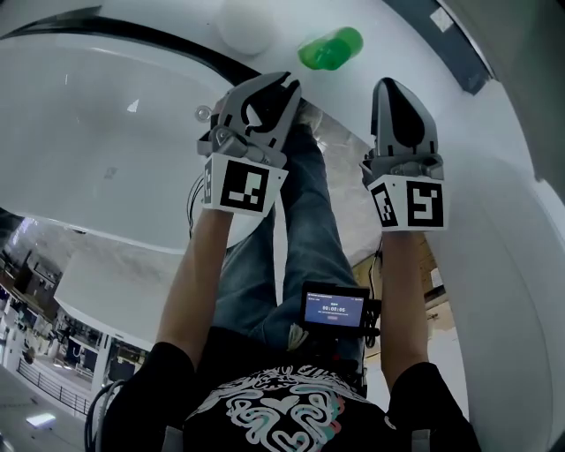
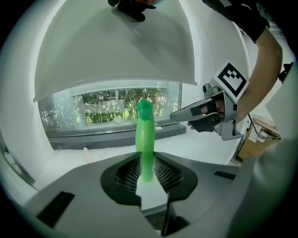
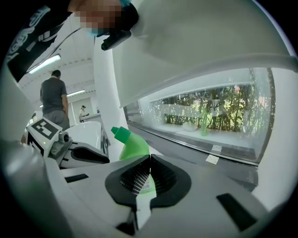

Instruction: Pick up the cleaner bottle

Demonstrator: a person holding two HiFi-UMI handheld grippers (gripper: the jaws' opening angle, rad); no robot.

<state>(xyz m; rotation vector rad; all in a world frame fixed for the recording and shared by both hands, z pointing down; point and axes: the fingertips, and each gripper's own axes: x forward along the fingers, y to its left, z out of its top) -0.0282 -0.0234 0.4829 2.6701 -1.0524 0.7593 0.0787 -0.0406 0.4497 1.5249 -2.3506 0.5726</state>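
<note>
The green cleaner bottle (image 1: 331,48) stands on the white ledge (image 1: 415,35), a little ahead of both grippers. In the left gripper view the bottle (image 2: 145,135) rises upright straight beyond the jaws. My left gripper (image 2: 146,162) has a narrow gap between its pads and nothing in it. In the head view the left gripper (image 1: 284,86) is just short of the bottle, to its left. My right gripper (image 3: 149,157) has its pad tips touching, and the bottle (image 3: 131,145) leans behind them, slightly left. In the head view the right gripper (image 1: 395,86) is to the bottle's right.
A white round object (image 1: 247,25) lies left of the bottle. A large white curved basin (image 1: 97,141) fills the left. A window with plants (image 2: 116,104) runs behind the ledge. A person (image 3: 55,100) stands far back. A cardboard box (image 2: 260,135) sits at the right.
</note>
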